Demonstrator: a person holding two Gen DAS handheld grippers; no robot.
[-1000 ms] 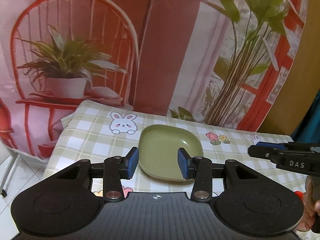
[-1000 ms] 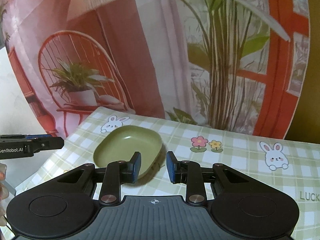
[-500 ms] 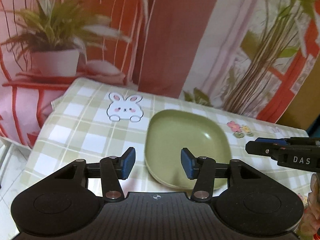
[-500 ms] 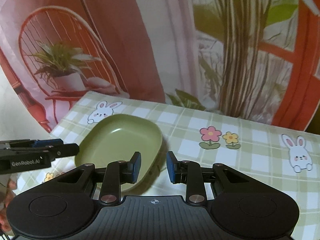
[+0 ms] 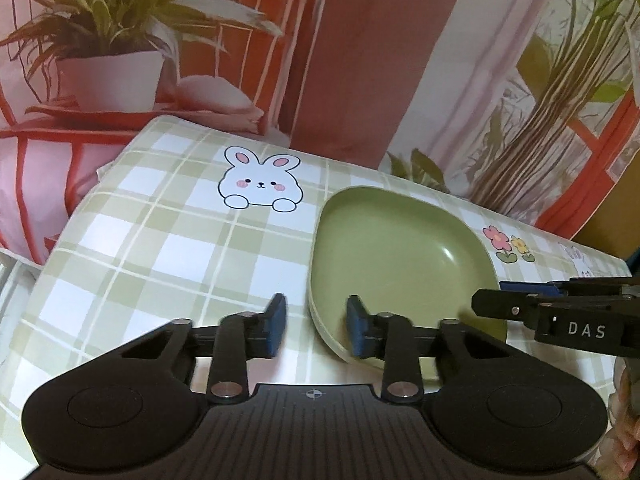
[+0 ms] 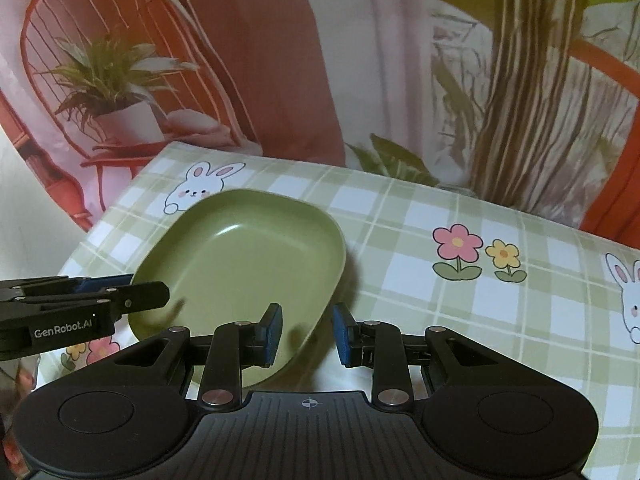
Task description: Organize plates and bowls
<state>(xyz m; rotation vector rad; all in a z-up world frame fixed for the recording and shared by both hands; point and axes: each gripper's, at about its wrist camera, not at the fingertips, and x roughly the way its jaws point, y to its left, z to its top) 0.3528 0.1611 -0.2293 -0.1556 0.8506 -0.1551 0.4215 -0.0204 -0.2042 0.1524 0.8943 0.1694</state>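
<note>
Green plate [image 5: 400,256] lying flat on desk [image 5: 160,248], on checked green-and-white cloth near printed rabbit [image 5: 260,180]. Plate looking matte olive green, rounded-square outline, shallow dish with raised rim, nothing inside.

Left gripper [image 5: 316,326] closing; near-left rim of plate sitting between blue pads, pads not pressing it, gap showing on both sides.

Right gripper [image 6: 307,334] standing narrowly open, straddling plate's near-right rim; pads not touching it.

Each gripper's tip showing in other view, reaching over plate edge.
</note>
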